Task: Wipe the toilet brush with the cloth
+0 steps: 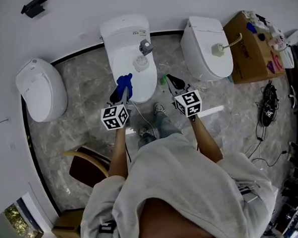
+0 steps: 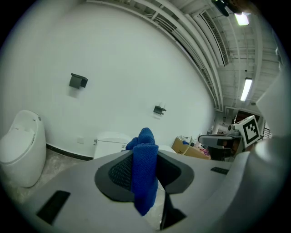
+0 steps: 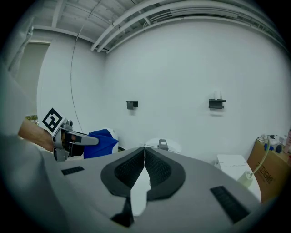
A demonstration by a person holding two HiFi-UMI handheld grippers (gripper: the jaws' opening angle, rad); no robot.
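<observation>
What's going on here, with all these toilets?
A person stands facing the middle toilet of three, with a gripper in each hand. The left gripper is clamped on a blue cloth. The right gripper is shut with nothing in it. Neither touches anything on the toilets, so no wiping has begun yet.

The cloth [image 2: 144,182] is a blue, matt, coarse-knit fabric. The left gripper [image 2: 144,152] and right gripper [image 3: 145,152] have smooth, matt grey plastic shells, and the dark pads [image 2: 119,175] lining their jaws are finely textured. The toilet [image 1: 127,54] is glossy white, like glazed ceramic. The floor [image 1: 83,120] is grey marbled stone with a faint sheen. The box [image 1: 242,45] is plain brown cardboard.
</observation>
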